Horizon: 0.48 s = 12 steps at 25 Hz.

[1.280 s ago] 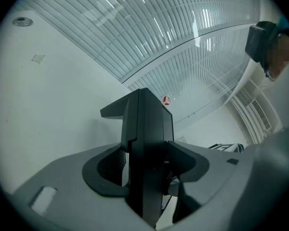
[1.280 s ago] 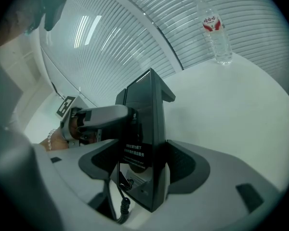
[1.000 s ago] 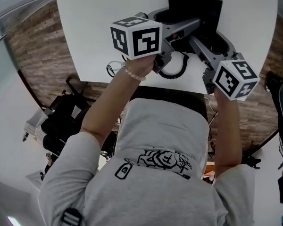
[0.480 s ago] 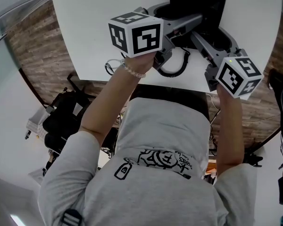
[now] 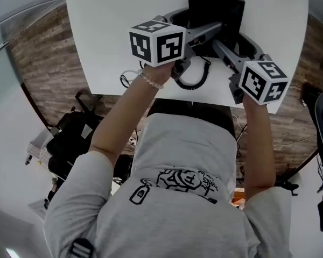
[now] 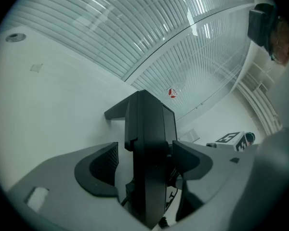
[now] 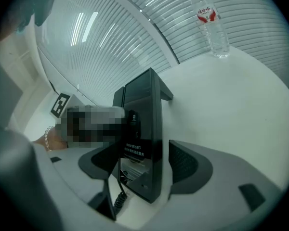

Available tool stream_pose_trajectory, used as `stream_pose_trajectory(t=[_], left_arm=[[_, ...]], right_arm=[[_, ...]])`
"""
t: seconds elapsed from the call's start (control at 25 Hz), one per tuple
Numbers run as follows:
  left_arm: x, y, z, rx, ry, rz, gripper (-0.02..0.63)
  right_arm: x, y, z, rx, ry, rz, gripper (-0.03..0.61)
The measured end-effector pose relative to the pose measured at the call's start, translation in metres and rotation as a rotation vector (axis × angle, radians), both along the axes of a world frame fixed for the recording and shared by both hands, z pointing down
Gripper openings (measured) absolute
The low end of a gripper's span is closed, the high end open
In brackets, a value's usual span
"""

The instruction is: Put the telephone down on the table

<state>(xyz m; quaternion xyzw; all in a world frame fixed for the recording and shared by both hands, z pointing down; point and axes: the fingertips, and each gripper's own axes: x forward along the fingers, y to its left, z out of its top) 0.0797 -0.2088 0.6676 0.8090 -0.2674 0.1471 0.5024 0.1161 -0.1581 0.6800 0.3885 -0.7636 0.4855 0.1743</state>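
Observation:
A black telephone point(image 5: 215, 7) stands on its edge on the white table point(image 5: 113, 36), with its coiled cord point(image 5: 196, 79) looping toward the near edge. My left gripper point(image 5: 204, 28) reaches it from the left and its jaws are opening. The telephone point(image 6: 147, 143) is between them, with a gap showing beside the left pad point(image 6: 108, 165). From the right, my right gripper point(image 5: 234, 39) also straddles the telephone point(image 7: 142, 129). White table shows between the phone and its right pad point(image 7: 183, 165).
A clear water bottle point(image 7: 212, 28) stands far back on the table. The table's near edge runs just under the grippers. Dark bags point(image 5: 70, 138) lie on the wooden floor at the lower left. A glass wall with blinds is behind the table.
Both grippers have stayed around the telephone. The left one has rolled a little, and the cord loop now lies slightly nearer the table edge.

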Motion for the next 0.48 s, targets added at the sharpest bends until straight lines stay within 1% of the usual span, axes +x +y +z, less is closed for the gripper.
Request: stream_pose_trajectory(t=[0.08,0.16,0.28,0.48], left_arm=[[-0.01,-0.001,0.001,0.006,-0.038,-0.024,0.338],[-0.021,-0.002,-0.001,0.013,-0.059,-0.051,0.341],[-0.031,0.004,-0.015,0.015,-0.047,-0.091,0.341],[-0.041,0.029,-0.05,0.036,-0.05,-0.094,0.341]], right_arm=[[0.006,0.002,-0.002,0.009,0.02,0.001,0.298],[0.014,0.004,-0.008,0.025,0.037,0.007,0.298],[0.024,0.009,-0.027,0.067,0.058,0.013,0.298],[0.034,0.021,-0.067,0.136,0.107,0.013,0.298]])
